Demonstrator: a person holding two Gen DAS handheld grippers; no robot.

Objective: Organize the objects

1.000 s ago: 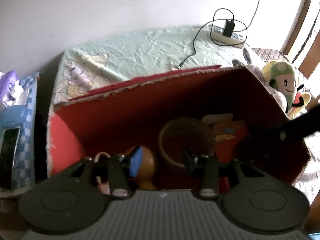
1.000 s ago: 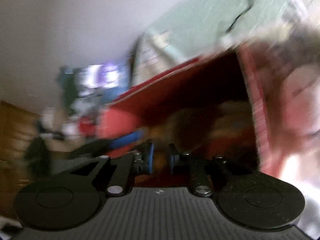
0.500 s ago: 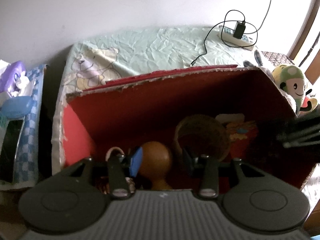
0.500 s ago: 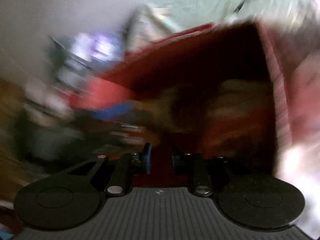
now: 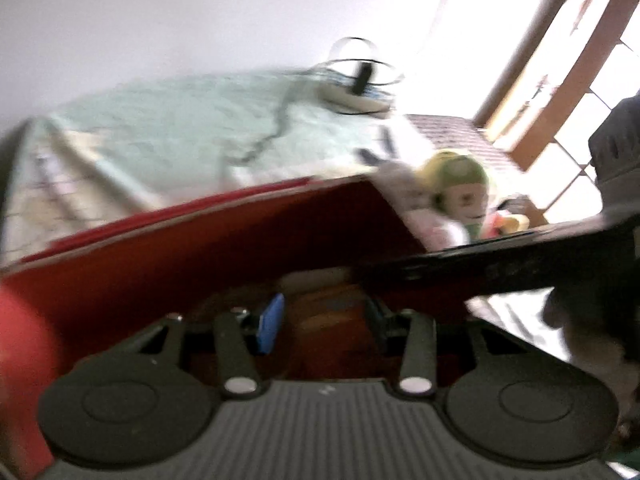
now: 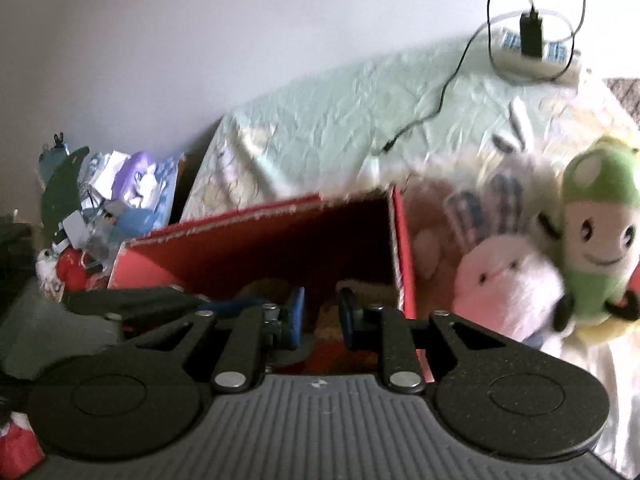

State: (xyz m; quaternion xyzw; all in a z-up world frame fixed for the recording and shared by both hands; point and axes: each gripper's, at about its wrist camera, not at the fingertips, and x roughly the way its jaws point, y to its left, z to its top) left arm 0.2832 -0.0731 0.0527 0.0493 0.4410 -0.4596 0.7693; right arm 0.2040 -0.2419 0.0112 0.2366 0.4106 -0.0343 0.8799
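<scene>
An open red cardboard box (image 5: 200, 248) (image 6: 280, 240) stands on the bed with both grippers over its near side. My left gripper (image 5: 324, 320) has its jaws apart and closing. Only a blurred brown shape (image 5: 320, 334) lies beyond them, and nothing is pressed by the pads. My right gripper (image 6: 322, 312) has a narrow gap that is opening, with nothing in it. It also shows as a dark bar (image 5: 500, 256) across the right of the left wrist view. A green mushroom plush (image 6: 596, 232) (image 5: 460, 184) and a white bunny plush (image 6: 508, 280) lie beside the box's right wall.
A pale green sheet (image 6: 340, 120) covers the bed behind the box. A power strip (image 6: 532, 48) with a charger and black cable lies at the back right. Cluttered packages and toys (image 6: 120, 192) are piled to the left. A wooden window frame (image 5: 560, 60) is at the right.
The left wrist view has swung up and blurred, so the bowl and brown gourd inside the box are lost from sight. The right gripper now crosses its right side. The right wrist view has steadied.
</scene>
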